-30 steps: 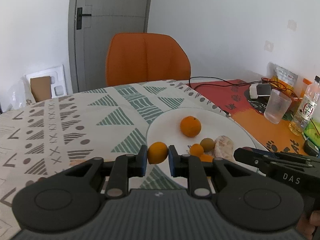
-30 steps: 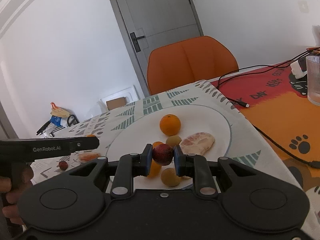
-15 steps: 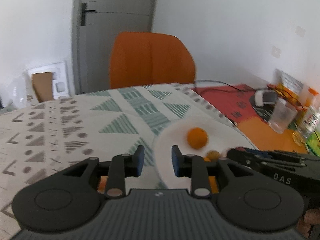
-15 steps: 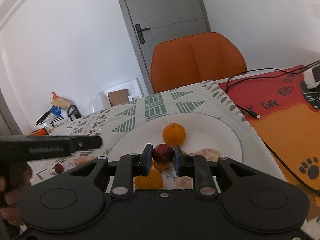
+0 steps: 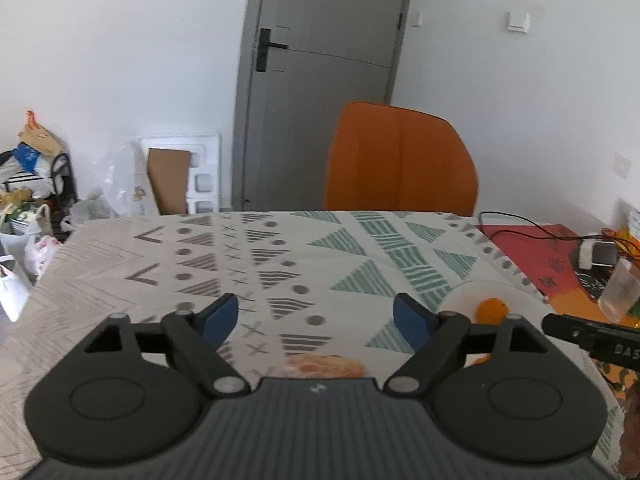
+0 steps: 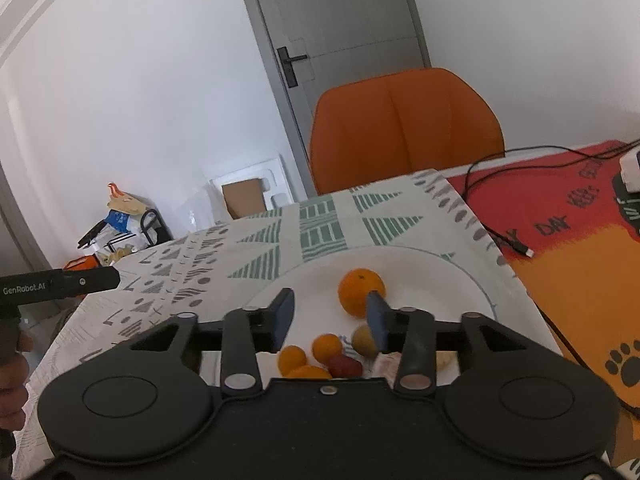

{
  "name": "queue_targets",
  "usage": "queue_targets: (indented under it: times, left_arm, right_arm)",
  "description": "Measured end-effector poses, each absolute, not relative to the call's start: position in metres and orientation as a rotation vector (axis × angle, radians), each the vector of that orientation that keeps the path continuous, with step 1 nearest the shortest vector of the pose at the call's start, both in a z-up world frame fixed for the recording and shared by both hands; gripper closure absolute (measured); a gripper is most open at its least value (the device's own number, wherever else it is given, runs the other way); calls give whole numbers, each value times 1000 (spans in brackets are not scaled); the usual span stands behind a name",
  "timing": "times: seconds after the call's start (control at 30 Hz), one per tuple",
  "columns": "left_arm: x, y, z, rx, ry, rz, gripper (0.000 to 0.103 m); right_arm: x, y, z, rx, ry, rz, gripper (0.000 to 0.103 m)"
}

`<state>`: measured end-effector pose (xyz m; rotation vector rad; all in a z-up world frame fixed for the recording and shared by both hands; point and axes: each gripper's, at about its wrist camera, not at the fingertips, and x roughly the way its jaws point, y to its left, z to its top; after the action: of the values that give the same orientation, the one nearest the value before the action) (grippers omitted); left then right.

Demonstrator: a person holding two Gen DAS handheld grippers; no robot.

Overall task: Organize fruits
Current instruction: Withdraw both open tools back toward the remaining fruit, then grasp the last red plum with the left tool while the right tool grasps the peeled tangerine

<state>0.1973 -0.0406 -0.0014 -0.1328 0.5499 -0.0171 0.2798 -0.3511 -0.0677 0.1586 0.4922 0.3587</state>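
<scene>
Fruits sit clustered on the near part of the white plate: a large orange, two small oranges, a dark red fruit and a brownish one. The right gripper hovers over them, its fingers spread apart and gripping nothing. The far half of the plate is bare, and its rim lies near the edge of the patterned cloth. The left gripper hangs over the cloth with fingers wide apart and empty; a peeled fruit piece lies just beneath it on the tabletop. An orange chair stands beyond the far edge.
</scene>
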Motion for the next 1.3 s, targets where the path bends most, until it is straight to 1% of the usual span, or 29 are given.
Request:
queue_targets:
  times: [0.13, 0.27, 0.33, 0.4, 0.5, 0.63, 0.8, 0.97, 1.17, 1.23, 1.27, 1.3]
  left_arm:
    - [188, -29, 2, -138, 533, 4, 15]
    - [180, -21, -1, -143, 538, 9, 14]
    - [176, -18, -3, -143, 543, 8, 14]
    - [173, -15, -7, -141, 550, 4, 14]
    - [170, -8, -13, -148, 562, 11, 14]
    - [166, 2, -21, -167, 583, 10, 14]
    - [161, 13, -31, -181, 608, 16, 14]
    - [160, 22, -38, -181, 636, 5, 14]
    - [162, 30, -47, -189, 661, 2, 17]
    - [164, 30, -51, -191, 664, -8, 20]
    - [165, 30, -53, -189, 668, -14, 22]
    - [167, 30, -55, -188, 674, -19, 26]
  right_arm:
    - [276, -344, -66, 157, 495, 371, 52]
    - [273, -335, -65, 151, 498, 384, 43]
    - [271, -330, -64, 147, 496, 394, 37]
    - [269, -325, -64, 141, 495, 404, 27]
    - [267, -317, -64, 135, 498, 420, 21]
    - [264, -305, -67, 126, 513, 441, 17]
    - [259, -287, -68, 108, 524, 473, 4]
    - [260, -271, -74, 109, 556, 496, 0]
    - [261, -250, -79, 87, 581, 531, 0]
    - [263, -244, -81, 75, 590, 540, 1]
    - [264, -242, -82, 70, 593, 541, 3]
    - [265, -240, -83, 67, 598, 542, 7]
